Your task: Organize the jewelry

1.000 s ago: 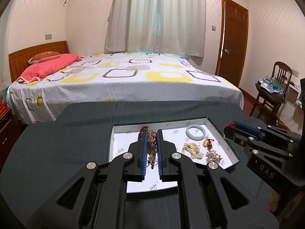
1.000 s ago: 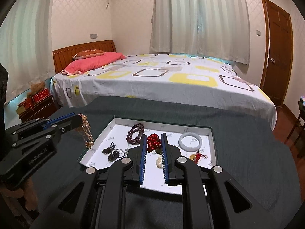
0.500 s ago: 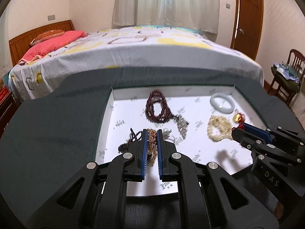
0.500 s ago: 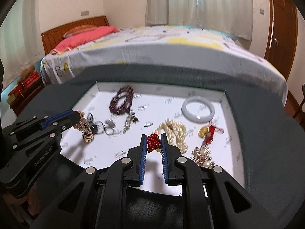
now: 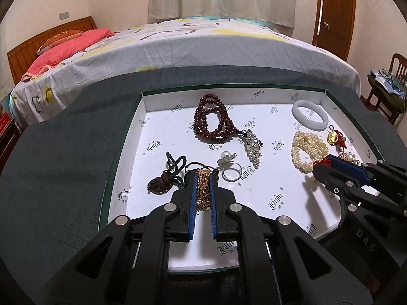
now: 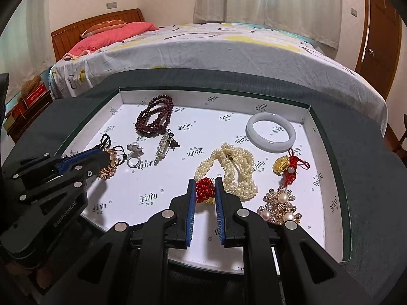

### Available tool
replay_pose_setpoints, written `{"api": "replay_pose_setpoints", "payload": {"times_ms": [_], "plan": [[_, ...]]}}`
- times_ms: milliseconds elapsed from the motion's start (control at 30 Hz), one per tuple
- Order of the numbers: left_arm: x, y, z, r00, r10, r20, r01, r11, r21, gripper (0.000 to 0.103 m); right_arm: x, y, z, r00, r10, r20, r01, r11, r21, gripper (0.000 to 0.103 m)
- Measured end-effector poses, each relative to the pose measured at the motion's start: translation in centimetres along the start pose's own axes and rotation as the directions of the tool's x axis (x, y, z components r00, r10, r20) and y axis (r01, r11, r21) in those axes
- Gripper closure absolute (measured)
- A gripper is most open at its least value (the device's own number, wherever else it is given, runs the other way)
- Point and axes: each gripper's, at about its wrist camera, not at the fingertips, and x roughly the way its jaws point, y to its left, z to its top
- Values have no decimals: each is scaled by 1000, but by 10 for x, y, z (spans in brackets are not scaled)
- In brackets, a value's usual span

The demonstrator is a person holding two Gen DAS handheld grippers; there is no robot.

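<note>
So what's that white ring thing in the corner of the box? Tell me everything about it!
It is a bangle, a smooth, thick, closed hoop, milky white and glossy, perhaps jade or glass. It lies flat on the printed white floor of the tray, near the far right corner. Nothing seems to touch it. The pearl strands and a gold charm on red cord lie just in front, apart from it.

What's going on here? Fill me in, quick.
A person is sorting jewelry into a white-lined tray with a handheld gripper in each hand. The left gripper is shut on a gold chain low over the tray's near left part. The right gripper is shut on a red knotted ornament beside the pearl bracelet. Dark beads, a ring and a pale bangle already lie inside.
</note>
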Motion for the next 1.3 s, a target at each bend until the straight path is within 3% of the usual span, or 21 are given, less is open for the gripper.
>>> {"api": "replay_pose_setpoints", "payload": {"times_ms": [233, 300, 367, 600, 867, 1100, 1300], "plan": [[1, 0, 1, 1000, 5, -1, -5, 1000, -6, 91, 2, 2, 1, 1000, 1, -4, -1, 1000, -4, 86], [1, 0, 1, 1000, 8, -1, -8, 1000, -4, 82, 3, 2, 1, 1000, 2, -8, -2, 1000, -6, 82], [2, 1, 1, 1000, 8, -6, -8, 1000, -10, 66, 2, 2, 0, 1000, 1, -4, -1, 1000, -4, 66], [3, 6, 1, 1000, 9, -13, -10, 999, -33, 54, 0, 2, 0, 1000, -4, 3, 4, 1000, -2, 63], [-4, 4, 0, 1000, 28, -8, -28, 999, -35, 35, -13, -2, 1, 999, -29, 32, 28, 999, 15, 44], [-36, 4, 0, 997, 72, 37, -71, 997, -30, 20, -35, -10, -2, 996, -56, 62, 53, 997, 50, 27], [-81, 3, -8, 992, 100, 83, -97, 995, -33, 13, -68, -17, -11, 994, -72, 81, 65, 994, 86, 24]]}}
